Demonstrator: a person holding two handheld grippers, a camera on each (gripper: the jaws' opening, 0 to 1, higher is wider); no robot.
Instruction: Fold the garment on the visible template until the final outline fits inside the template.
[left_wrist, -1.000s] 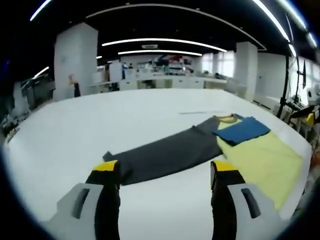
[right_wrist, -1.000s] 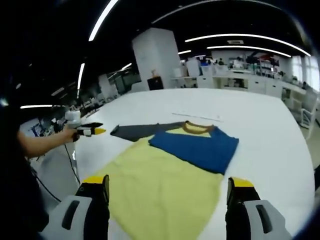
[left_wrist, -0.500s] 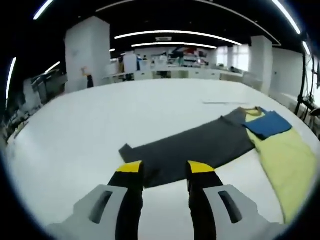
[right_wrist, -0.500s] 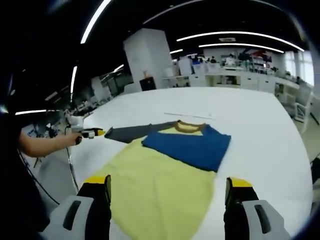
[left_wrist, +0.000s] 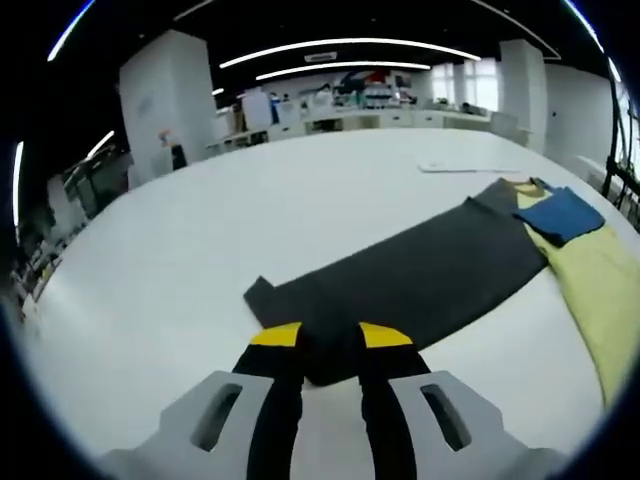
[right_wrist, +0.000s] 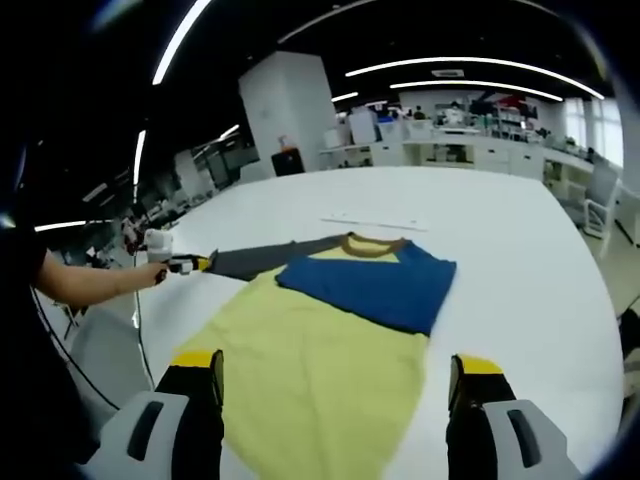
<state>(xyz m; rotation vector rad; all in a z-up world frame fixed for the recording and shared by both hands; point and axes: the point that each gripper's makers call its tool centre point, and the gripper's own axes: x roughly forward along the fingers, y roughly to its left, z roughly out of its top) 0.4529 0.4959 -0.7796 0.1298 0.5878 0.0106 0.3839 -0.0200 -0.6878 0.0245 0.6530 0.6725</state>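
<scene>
The garment lies flat on the white table (left_wrist: 180, 230): a yellow body (right_wrist: 310, 350), a blue sleeve (right_wrist: 370, 280) folded across the chest, a brown collar (right_wrist: 365, 241) and a long grey sleeve (left_wrist: 420, 275) stretched out sideways. My left gripper (left_wrist: 328, 336) is shut on the cuff end of the grey sleeve, with dark cloth between its yellow-tipped jaws. In the right gripper view the left gripper (right_wrist: 190, 265) shows at the grey sleeve's (right_wrist: 265, 258) tip, held by a person's hand. My right gripper (right_wrist: 335, 365) stands open above the yellow hem, holding nothing.
A thin pale strip (right_wrist: 372, 221) lies on the table beyond the collar. The person's arm (right_wrist: 85, 285) reaches in from the left past the table edge. White pillars (right_wrist: 285, 115) and desks stand far behind. Bare tabletop (right_wrist: 540, 280) stretches right of the garment.
The left gripper's jaws have closed from wide open onto the grey sleeve's cuff, having moved in to it. The right gripper has stayed open above the hem.
</scene>
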